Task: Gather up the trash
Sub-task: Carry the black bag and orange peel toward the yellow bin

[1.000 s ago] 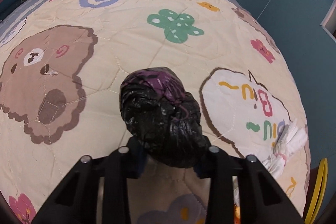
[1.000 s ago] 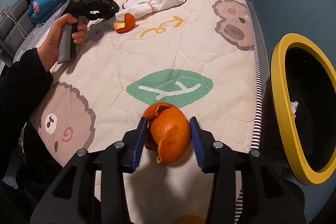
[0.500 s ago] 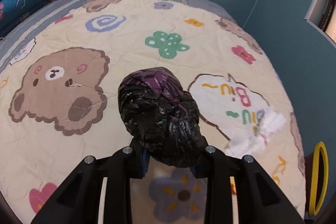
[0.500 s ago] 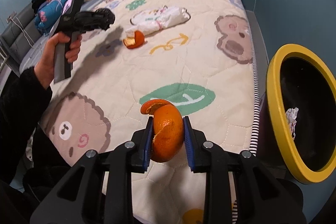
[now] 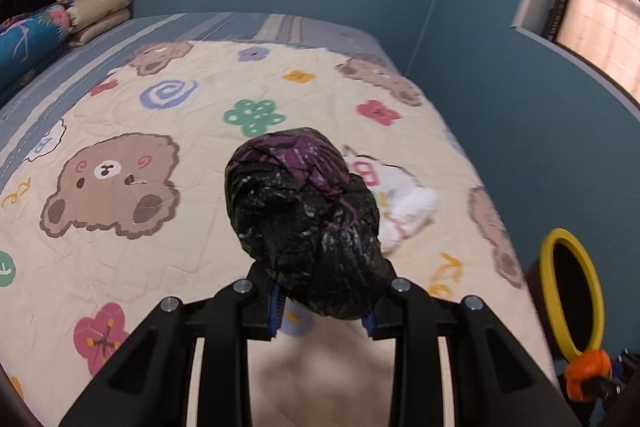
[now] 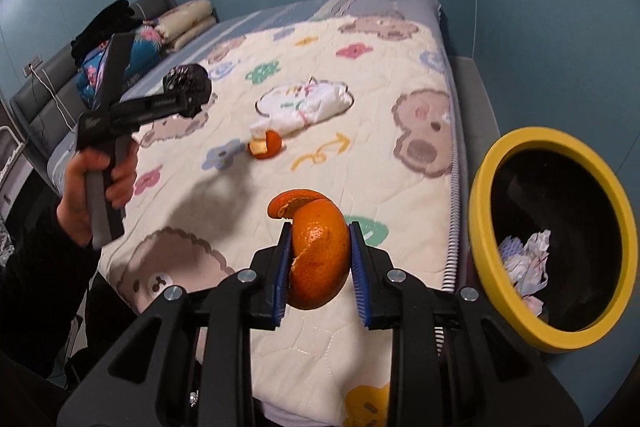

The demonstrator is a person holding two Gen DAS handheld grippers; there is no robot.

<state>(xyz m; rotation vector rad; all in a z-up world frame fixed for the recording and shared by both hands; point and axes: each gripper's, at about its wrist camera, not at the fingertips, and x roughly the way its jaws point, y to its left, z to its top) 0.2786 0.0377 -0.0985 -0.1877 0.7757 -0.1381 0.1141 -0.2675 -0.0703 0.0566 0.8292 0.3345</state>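
The bed (image 6: pixel 360 131) is lying under and ahead of both sets of fingers, and the bin (image 6: pixel 516 147) with the yellow rim is standing just off its edge, to the right of the right fingers and tipped so its mouth is facing them. Crumpled paper (image 6: pixel 524 259) is already sitting inside it.

The left gripper (image 5: pixel 324 303) is pinching a crumpled black bag (image 5: pixel 304 219): the fingers are closed most of the way, the bag's lower end is squeezed between them and its bulk is bulging out ahead of the tips, clear of the bed. The bin is lying far to the right of these fingers, so this load probably needs the longer carry.

The right gripper (image 6: pixel 320 267) is clamping an orange peel (image 6: pixel 316 255) between its narrowly parted fingers, a curl of peel sticking up past the left fingertip.

To finish the step well, each hand should be keeping its squeeze steady until its fingers are right over the bin's mouth, the right one likely going first, and only then letting go.

Beyond the fingertips on the bed, a white cloth bundle (image 6: pixel 312 103) and a second orange piece (image 6: pixel 266 149) are still waiting.
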